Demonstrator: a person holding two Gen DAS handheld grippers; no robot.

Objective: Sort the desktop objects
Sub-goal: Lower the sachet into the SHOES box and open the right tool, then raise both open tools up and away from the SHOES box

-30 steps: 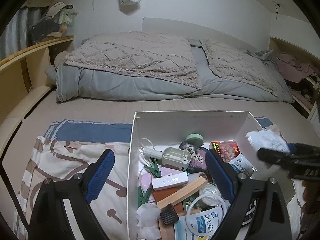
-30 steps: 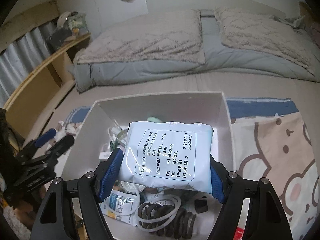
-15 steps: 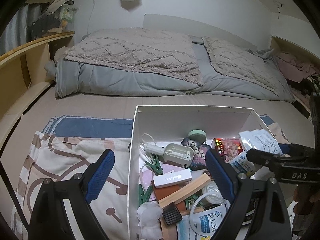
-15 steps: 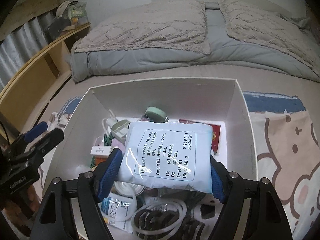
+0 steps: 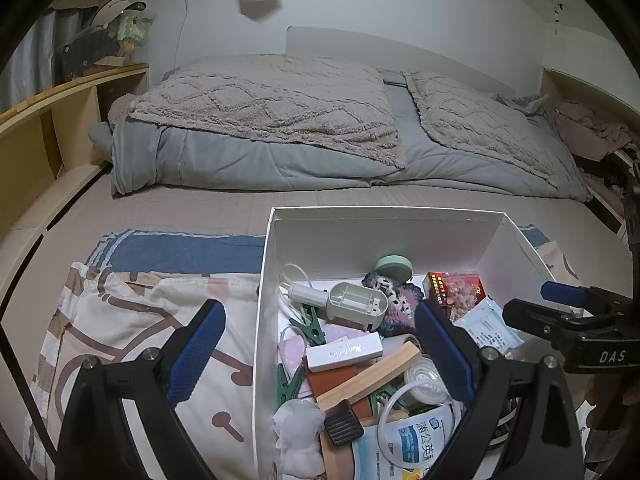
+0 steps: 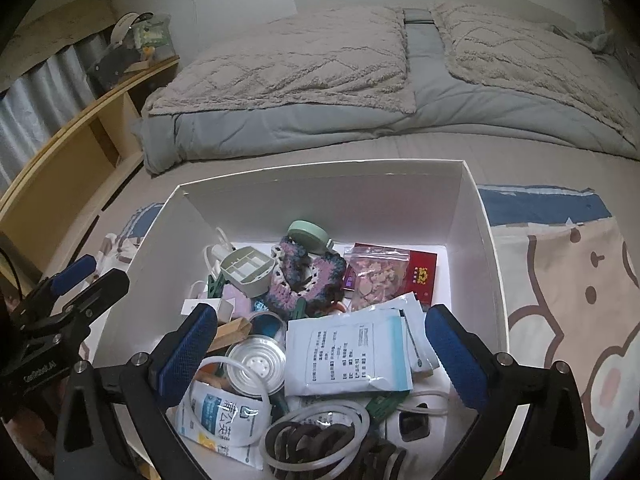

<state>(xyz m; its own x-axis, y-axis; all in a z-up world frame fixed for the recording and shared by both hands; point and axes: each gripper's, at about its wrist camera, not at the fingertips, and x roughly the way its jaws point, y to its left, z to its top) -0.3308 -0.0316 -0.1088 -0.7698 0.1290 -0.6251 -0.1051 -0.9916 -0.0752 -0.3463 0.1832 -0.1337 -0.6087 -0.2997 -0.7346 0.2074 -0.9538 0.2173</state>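
Right gripper (image 6: 320, 344): jaws wide, just been opening, gripping nothing. White medicine sachet (image 6: 347, 356) lies flat between and below jaws, on top of clutter in white cardboard box (image 6: 320, 196).
Ahead of jaws: crocheted scrunchie (image 6: 306, 276), grey plastic case (image 6: 248, 270), bag of dried petals (image 6: 374, 276), possibly tea.
Left gripper (image 5: 316, 354): jaws wide, just been opening further, empty; straddle box's left wall. White stick-shaped carton (image 5: 344, 354), wooden block (image 5: 370, 376) between jaws.
Box rests on bed (image 5: 160, 208).

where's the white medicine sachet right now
In the right wrist view the white sachet lies inside the white box, between the open right gripper fingers, beside the round strainer.
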